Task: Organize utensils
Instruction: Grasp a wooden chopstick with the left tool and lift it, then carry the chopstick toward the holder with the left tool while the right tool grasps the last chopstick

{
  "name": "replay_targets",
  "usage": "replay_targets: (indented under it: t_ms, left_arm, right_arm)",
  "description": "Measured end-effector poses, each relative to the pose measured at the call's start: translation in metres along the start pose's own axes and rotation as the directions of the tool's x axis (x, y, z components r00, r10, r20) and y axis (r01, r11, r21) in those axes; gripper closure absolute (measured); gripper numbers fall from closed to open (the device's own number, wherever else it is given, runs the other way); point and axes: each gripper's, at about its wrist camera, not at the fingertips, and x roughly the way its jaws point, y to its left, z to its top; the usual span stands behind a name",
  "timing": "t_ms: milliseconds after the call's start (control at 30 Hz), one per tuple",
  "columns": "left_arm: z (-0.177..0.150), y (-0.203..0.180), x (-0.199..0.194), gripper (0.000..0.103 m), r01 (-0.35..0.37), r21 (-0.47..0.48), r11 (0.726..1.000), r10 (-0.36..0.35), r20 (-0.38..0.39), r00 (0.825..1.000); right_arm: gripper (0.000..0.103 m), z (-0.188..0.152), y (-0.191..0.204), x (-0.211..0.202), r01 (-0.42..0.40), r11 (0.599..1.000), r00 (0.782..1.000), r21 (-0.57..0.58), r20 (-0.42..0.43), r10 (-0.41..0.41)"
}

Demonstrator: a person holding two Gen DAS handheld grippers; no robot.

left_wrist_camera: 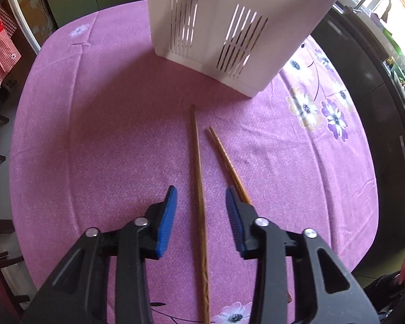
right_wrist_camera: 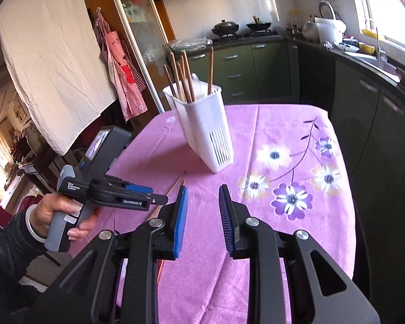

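Blue-padded fingers of the left gripper (left_wrist_camera: 201,197) pointed down over the pink tablecloth (left_wrist_camera: 94,135), jaws apart and gripping nothing, straddling one of two loose chopsticks (left_wrist_camera: 198,167). That stick's long axis ran near to far, its far end toward the white holder (left_wrist_camera: 216,40); the second chopstick (left_wrist_camera: 226,159) lay just to its right, angled slightly, its near end hidden behind the right finger. The right gripper (right_wrist_camera: 202,197) hovered empty, jaws parted, over bare cloth. Farther off, the holder already held several chopsticks (right_wrist_camera: 185,78) standing upright, so most sorting looked done; these two seemingly remained to be picked up.
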Motion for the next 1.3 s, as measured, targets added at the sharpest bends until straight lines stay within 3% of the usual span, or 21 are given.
replay_targets:
  t_ms: [267,367,500,733,933,1100,1300]
  left_arm:
    - [0.003,-0.01,0.009,0.076,-0.059,0.032,0.998,0.059,0.003,0.998]
    - [-0.001,-0.018,0.011,0.083,-0.107,0.058,0.993,0.106,0.029,0.994]
    - [-0.006,-0.026,0.012,0.096,-0.113,0.078,0.99,0.11,0.042,0.993]
    - [-0.012,-0.03,0.008,0.097,-0.114,0.082,0.99,0.109,0.059,0.992]
    - [-0.019,-0.014,-0.031,0.097,-0.101,0.064,0.993,0.091,0.143,0.985]
    - [-0.031,-0.001,-0.079,0.097,-0.098,0.032,0.995,0.086,0.266,0.96]
    - [-0.053,0.021,-0.128,0.097,-0.091,-0.018,0.996,0.09,0.408,0.908]
  right_arm:
    - [0.075,0.002,-0.003,0.007,-0.019,1.0,1.0,0.013,-0.005,0.019]
    - [0.074,0.002,-0.003,0.009,-0.021,1.0,1.0,0.016,-0.009,0.021]
    - [0.074,0.004,-0.002,0.012,-0.026,0.999,0.999,0.021,-0.02,0.027]
    - [0.074,0.004,-0.001,0.017,-0.02,1.0,0.999,0.019,-0.039,0.021]
    - [0.069,0.006,0.004,0.032,-0.013,1.0,0.997,0.007,-0.08,0.014]
    - [0.065,0.006,0.017,0.071,-0.017,0.999,0.984,-0.04,-0.179,0.009]
    - [0.063,0.006,0.046,0.145,-0.004,0.99,0.944,-0.139,-0.328,-0.042]
